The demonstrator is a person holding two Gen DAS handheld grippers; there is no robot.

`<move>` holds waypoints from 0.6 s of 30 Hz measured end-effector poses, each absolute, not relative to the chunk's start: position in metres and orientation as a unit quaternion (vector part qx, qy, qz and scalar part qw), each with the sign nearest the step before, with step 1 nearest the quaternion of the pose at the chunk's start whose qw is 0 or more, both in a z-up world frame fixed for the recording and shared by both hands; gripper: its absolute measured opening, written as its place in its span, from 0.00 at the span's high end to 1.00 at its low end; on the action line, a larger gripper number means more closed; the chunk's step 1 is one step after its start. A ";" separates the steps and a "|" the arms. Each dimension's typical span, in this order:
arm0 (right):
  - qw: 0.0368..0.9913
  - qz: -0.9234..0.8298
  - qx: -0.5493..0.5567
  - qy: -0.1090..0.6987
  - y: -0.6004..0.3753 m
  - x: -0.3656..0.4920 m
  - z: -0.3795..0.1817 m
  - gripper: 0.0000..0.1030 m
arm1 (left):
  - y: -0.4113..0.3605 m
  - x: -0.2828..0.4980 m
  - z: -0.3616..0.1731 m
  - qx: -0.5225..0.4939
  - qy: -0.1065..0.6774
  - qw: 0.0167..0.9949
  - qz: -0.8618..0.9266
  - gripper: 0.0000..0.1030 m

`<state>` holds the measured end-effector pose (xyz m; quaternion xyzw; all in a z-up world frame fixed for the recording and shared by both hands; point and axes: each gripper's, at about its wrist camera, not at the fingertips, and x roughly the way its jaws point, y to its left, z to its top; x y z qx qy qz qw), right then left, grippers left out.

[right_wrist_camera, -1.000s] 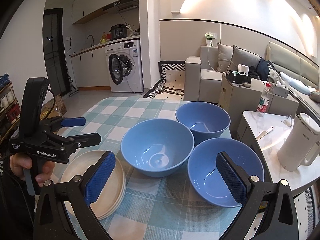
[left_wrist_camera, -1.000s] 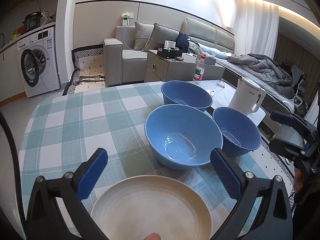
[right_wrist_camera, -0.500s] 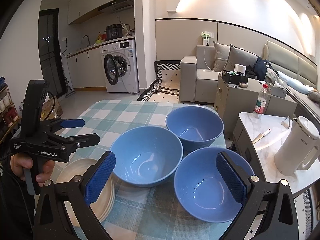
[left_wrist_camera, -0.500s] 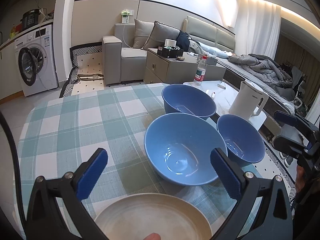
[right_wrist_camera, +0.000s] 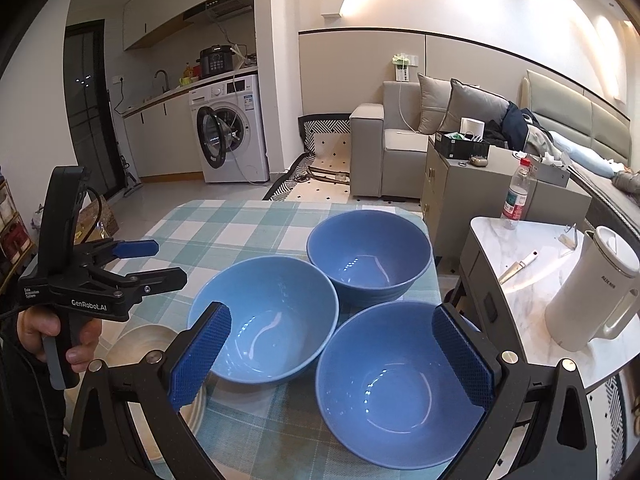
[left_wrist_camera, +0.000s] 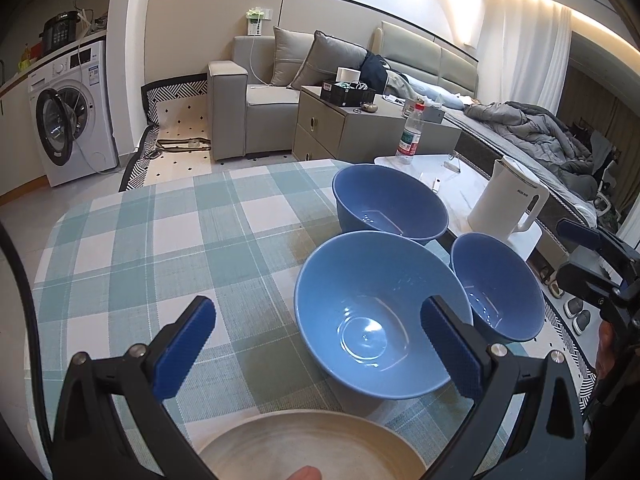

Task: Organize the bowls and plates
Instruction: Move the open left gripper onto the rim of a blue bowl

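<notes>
Moved: both my grippers are creeping closer to the bowls.
Right gripper point(right_wrist_camera: 332, 358): gaping wide, empty, nearest bowl point(right_wrist_camera: 400, 392) sitting right ahead.
Left gripper point(left_wrist_camera: 316, 348): wide, empty, maybe over plates point(left_wrist_camera: 308, 448).

We have brought our right gripper point(right_wrist_camera: 334, 354) in over the nearest bowl point(right_wrist_camera: 394, 392), while our left gripper point(left_wrist_camera: 316, 344) has edged forward past the plates point(left_wrist_camera: 304, 452) toward that bowl cluster.

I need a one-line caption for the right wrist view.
Open right gripper above blue bowl.
</notes>
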<state>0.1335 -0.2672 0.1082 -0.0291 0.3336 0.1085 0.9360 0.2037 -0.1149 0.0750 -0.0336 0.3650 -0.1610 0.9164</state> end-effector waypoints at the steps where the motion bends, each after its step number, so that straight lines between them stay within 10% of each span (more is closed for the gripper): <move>1: 0.936 0.106 -0.028 0.335 -0.269 0.135 0.107 0.01 | -0.116 0.205 0.074 -0.033 0.367 0.916 -0.161 0.00; 18: 0.924 0.110 -0.021 0.365 -0.273 0.159 0.083 0.01 | -0.121 0.225 0.050 -0.021 0.405 0.902 -0.149 0.00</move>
